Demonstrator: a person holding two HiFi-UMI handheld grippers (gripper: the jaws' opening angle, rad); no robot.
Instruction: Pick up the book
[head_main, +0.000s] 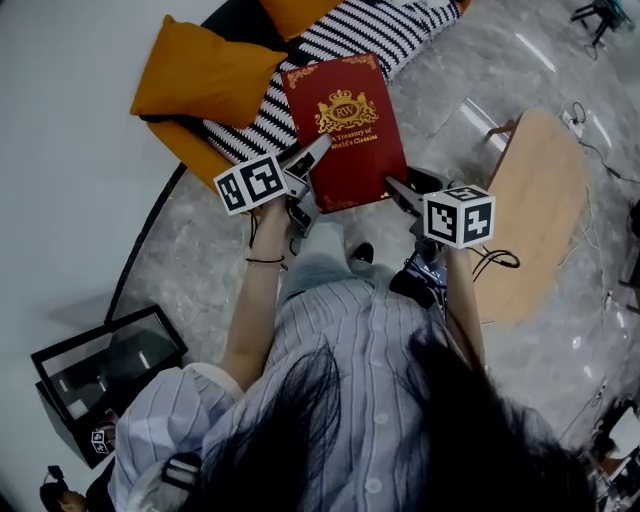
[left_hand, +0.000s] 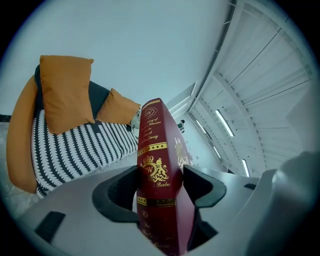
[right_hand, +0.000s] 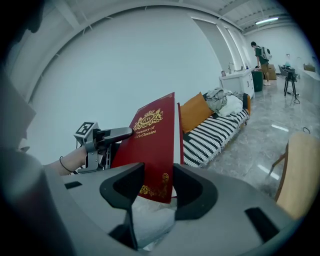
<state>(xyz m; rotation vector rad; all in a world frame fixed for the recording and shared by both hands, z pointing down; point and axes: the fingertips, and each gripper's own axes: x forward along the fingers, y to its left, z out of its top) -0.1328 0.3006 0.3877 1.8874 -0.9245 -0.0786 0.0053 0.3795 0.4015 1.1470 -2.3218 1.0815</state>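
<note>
1. Book (head_main: 345, 130) — a rectangular hardcover with deep red boards, stamped in gold with a crowned crest, a gilt title and scrolled corner ornaments. It rests on no surface. It is held in the air above the person's lap, front cover facing up in the head view and its top end toward the sofa.
2. Left tongs (left_hand: 160, 175): the dark moulded pads are closed against both faces of the book at its lower spine corner. The rounded spine stands upright between them, showing gold bands and a lion crest.
3. Right tongs (right_hand: 159, 172): these are closed on the opposite lower corner of the book. The gold scrollwork of that corner sits between the pads.
4. Marker cubes: the left cube (head_main: 250, 183) and right cube (head_main: 459, 215) are white, hard-edged blocks printed with black square patterns. One sits behind each set of tongs.
5. Sofa (head_main: 350, 35): low, under a cover striped in black and white. Soft, plump orange cushions (head_main: 205, 72) of matte fabric lie at its end.
6. Floor (head_main: 200, 270): grey, glossy and marble-veined, with light reflecting off it.
7. Counter (head_main: 535, 210) — a smooth light-wood top with a rounded outline, at the person's right and well apart from the book.
8. Black-framed case (head_main: 105, 365): boxy, with clear panels, standing on the floor at the person's left.
9. The person's shirt (head_main: 350, 380) is pale cloth with fine stripes.
</note>
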